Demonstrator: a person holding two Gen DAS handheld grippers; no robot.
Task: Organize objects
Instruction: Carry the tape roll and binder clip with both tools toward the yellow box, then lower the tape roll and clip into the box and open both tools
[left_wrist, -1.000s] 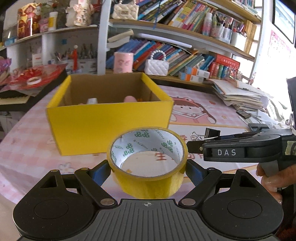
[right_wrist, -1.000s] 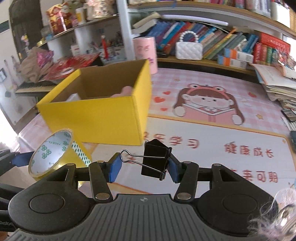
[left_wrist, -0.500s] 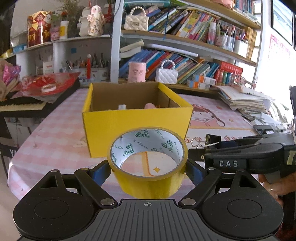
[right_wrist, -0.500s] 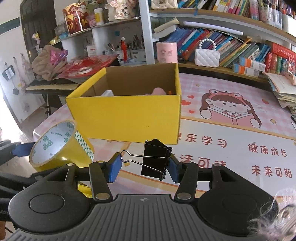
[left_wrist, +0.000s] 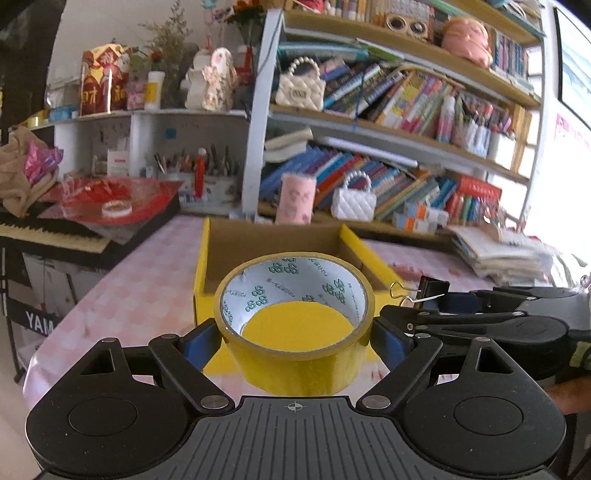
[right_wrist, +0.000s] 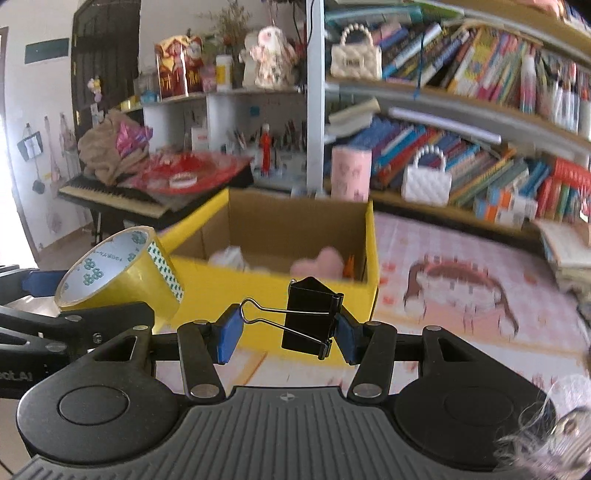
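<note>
My left gripper is shut on a roll of yellow tape, held in the air in front of the open yellow cardboard box. My right gripper is shut on a black binder clip with wire handles, also held up before the box. The tape shows at the left of the right wrist view, and the clip at the right of the left wrist view. Inside the box lie a pink soft item and a white item.
The box sits on a pink checked tablecloth with a cartoon girl mat. Behind stand bookshelves, a pink cup, a white handbag, paper stacks at right and a keyboard at left.
Both grippers have risen and drawn back with their loads, tilting up. The box now looks smaller and lower in view, and more of the shelves shows.
</note>
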